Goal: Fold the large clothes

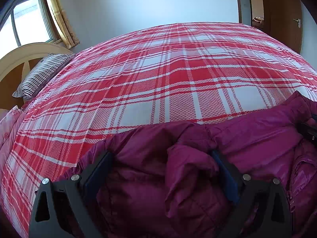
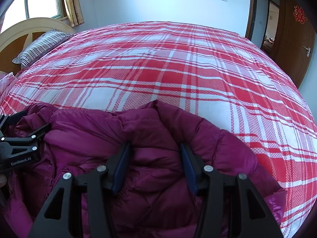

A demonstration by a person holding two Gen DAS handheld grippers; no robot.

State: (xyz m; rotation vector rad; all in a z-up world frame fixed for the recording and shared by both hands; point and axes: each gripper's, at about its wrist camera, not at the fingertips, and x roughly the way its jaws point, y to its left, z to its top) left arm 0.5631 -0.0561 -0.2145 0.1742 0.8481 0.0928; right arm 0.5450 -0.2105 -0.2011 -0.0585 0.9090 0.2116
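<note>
**Both grippers spread over a bunched magenta jacket at the near edge of the bed**

A quilted magenta jacket (image 1: pixel 198 178) lay heaped on the near side of a bed covered by a red-and-white plaid sheet (image 1: pixel 158 79). Its lower part ran out of both views, so its full outline could not be made out.

The left gripper (image 1: pixel 161 158) had its fingers spread wide, with a raised fold of the jacket standing between the blue pads (image 1: pixel 99 170). Whether the pads touched the fabric was unclear. The right gripper (image 2: pixel 155 152) was likewise parted, its fingers straddling a puffed section of the jacket; no pinch showed.

In the right wrist view the left gripper appeared at the left border, cut off, with its black fingers resting against the jacket.

A striped pillow (image 1: pixel 41 73) lay at the curved headboard (image 1: pixel 19 53), half hidden behind the sheet's edge. A pink floral cloth (image 1: pixel 8 125) at the left margin was too cropped to identify. A wooden door (image 2: pixel 293 45) stood at the far right.
</note>
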